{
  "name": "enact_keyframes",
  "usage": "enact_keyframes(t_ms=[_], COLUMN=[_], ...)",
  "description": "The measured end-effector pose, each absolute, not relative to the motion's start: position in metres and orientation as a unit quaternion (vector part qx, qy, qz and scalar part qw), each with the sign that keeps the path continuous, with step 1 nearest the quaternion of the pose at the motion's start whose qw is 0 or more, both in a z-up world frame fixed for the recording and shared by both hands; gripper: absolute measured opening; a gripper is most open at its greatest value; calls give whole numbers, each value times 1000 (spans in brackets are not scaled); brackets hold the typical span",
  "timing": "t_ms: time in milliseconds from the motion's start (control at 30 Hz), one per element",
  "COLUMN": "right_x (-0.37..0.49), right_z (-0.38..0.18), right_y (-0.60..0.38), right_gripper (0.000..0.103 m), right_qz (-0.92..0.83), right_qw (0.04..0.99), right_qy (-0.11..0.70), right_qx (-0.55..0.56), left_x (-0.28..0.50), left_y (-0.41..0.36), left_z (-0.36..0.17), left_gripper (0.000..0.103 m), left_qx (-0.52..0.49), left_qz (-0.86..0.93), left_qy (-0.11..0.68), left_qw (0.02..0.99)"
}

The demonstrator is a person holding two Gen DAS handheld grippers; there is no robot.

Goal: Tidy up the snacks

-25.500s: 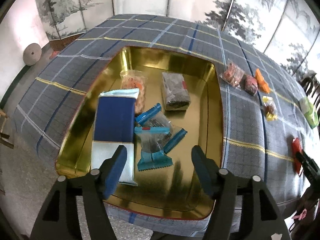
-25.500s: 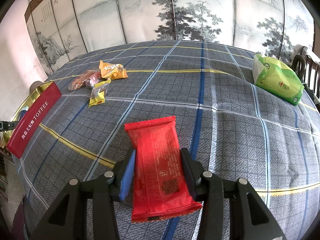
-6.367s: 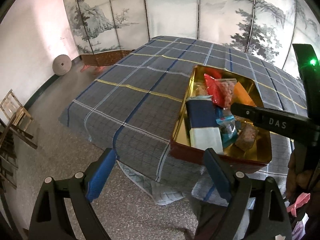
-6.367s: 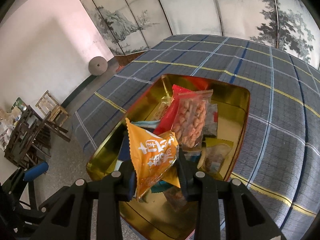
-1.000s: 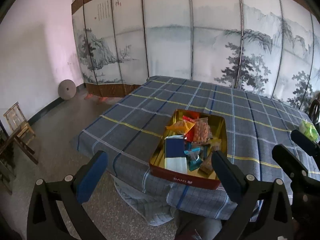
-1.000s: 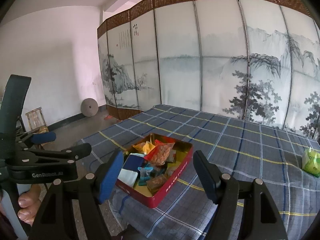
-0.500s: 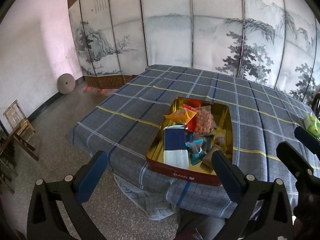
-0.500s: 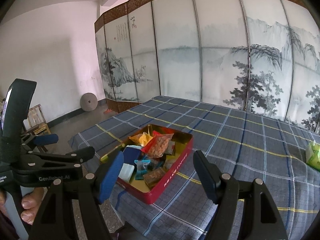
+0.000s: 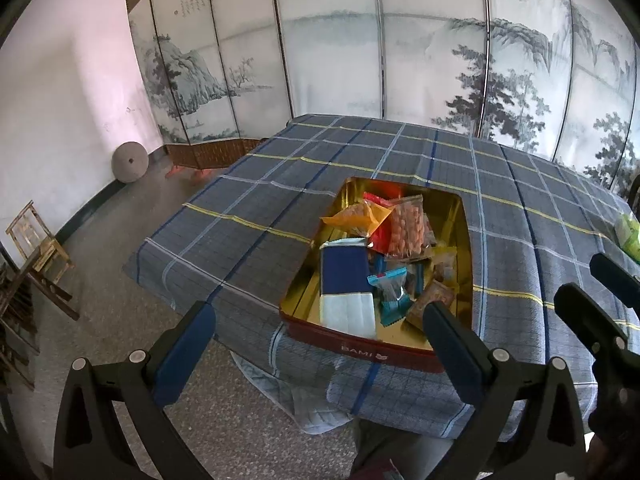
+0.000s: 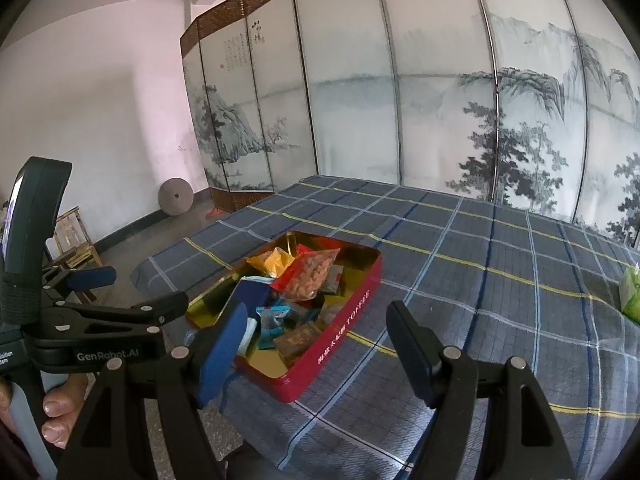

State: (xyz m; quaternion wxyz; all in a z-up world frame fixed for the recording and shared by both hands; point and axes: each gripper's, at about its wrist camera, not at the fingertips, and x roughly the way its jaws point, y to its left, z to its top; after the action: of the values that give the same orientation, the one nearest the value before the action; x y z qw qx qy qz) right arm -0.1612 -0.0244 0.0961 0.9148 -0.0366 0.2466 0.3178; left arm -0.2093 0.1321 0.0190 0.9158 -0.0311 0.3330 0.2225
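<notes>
Holding both tongs back from the worktop (image 9: 500,184), we look down on a red tin (image 9: 360,346) that sits on the plaid cloth (image 10: 480,280) near the worktop's front edge. Our left tongs (image 9: 316,350) stand released, blue pads wide apart with nothing between them, hanging over the floor and the cloth's edge short of the tin. Our right tongs (image 10: 314,346) are released too, jaws spread and empty, pointing at the tin's long red side from the near right. Inside the gold-lined tin the snacks lie heaped: a blue-and-white pack (image 9: 346,284) lies flat along the left side, an orange bag (image 9: 354,216) and a clear bag of orange-brown pieces (image 9: 408,226) rest at the far end over a red wrapper (image 9: 380,236), and small teal sachets (image 9: 390,294) sit in the middle beside a brown bar (image 9: 434,304) at the near right. A green bag (image 10: 632,294) lies on the cloth well apart from the tin, at the right edge. From the right view we see a hand (image 10: 60,412) gripping the left tool's handle. A painted folding screen (image 10: 400,120) stands behind the worktop, a round grey disc (image 9: 129,162) leans on the wall, and a small wooden chair (image 9: 38,246) stands at far left.
</notes>
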Motion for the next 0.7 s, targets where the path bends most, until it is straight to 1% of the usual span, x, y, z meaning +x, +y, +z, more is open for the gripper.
enact_keyframes(t_ms=[300, 433, 600, 700], right_x=[-129, -102, -33, 8], right_z=[85, 78, 50, 28], right_y=[-51, -76, -142, -188], right_gripper=[74, 74, 74, 74], right_qz=[287, 245, 149, 92], right_qw=[921, 932, 935, 927], right_qy=[263, 260, 309, 351], right_qx=[-24, -60, -84, -97], left_x=[-190, -183, -179, -177], left_y=[127, 123, 116, 117], left_z=[12, 12, 18, 20], left_gripper=[103, 103, 103, 103], left_qx=[-23, -12, -3, -19], left_qz=[223, 223, 237, 228], left_qy=[349, 342, 324, 336], left_qw=[910, 913, 916, 914])
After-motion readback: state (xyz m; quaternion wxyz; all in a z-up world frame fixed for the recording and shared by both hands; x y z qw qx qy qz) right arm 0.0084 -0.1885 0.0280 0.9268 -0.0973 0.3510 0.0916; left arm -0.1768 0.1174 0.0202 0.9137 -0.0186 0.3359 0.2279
